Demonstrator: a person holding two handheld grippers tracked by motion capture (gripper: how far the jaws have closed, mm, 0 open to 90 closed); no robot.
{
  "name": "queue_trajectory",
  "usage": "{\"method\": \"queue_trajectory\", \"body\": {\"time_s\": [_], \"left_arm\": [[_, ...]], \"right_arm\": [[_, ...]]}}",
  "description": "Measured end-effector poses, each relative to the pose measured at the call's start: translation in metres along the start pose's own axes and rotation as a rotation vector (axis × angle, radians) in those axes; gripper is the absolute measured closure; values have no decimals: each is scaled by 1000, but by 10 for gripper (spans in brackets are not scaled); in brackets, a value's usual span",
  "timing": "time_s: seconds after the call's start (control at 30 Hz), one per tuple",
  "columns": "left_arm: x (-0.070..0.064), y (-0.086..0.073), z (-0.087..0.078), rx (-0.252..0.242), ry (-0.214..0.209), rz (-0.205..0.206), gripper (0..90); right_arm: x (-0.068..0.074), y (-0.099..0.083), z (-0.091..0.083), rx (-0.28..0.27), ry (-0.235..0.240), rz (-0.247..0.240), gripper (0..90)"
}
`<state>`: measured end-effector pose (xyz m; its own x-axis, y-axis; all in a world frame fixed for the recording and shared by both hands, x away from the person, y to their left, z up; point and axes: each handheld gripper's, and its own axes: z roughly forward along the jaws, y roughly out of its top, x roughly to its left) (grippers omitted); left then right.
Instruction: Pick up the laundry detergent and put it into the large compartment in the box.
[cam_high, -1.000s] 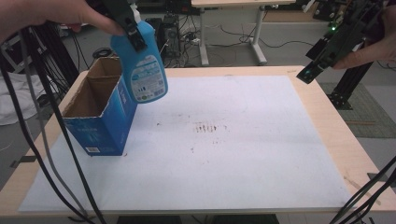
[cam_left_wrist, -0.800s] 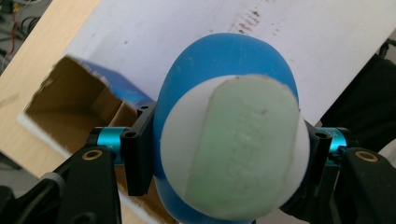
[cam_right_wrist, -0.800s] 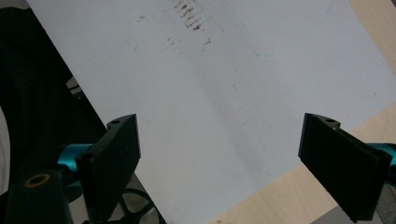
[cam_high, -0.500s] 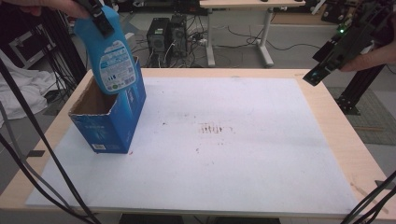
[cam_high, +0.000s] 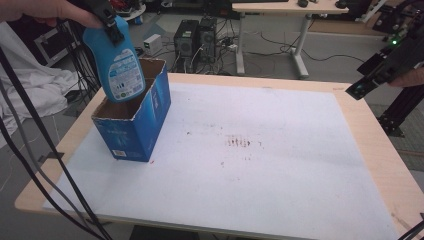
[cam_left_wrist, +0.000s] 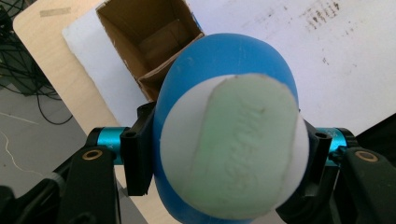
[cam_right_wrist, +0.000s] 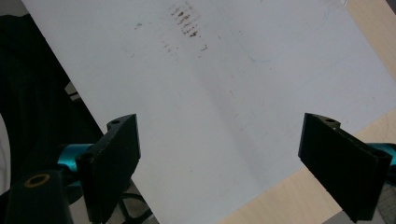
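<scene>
The bottle (cam_high: 118, 65) looks like smooth, slightly glossy blue plastic with a printed paper label; its cap (cam_left_wrist: 245, 149) is matt, pale green. The box (cam_high: 134, 121) is cardboard, glossy blue print outside, raw brown inside. The counter (cam_high: 370, 150) is pale wood under a matt white sheet (cam_high: 260, 190), stained. The right tool (cam_right_wrist: 219, 163) has matt black jaws.

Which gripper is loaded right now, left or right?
The left gripper, shut on the blue bottle above the blue box. The right gripper is open, nothing between its jaws.
</scene>
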<state>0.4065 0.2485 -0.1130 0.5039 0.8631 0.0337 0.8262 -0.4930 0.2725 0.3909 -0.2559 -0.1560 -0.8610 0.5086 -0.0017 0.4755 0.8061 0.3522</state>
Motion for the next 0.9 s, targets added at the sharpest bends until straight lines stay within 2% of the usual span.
{"method": "queue_trajectory", "body": {"time_s": [0.47,0.63,0.9], "left_arm": [[4,-9,17,12,13,-34,368],[6,-11,24,20,4,-47,368],[6,-10,38,35,7,-46,369]], "right_arm": [[-5,4,3,-6,9,-6,120],[-5,5,4,-8,10,-8,120],[-5,4,4,-8,11,-10,120]]}}
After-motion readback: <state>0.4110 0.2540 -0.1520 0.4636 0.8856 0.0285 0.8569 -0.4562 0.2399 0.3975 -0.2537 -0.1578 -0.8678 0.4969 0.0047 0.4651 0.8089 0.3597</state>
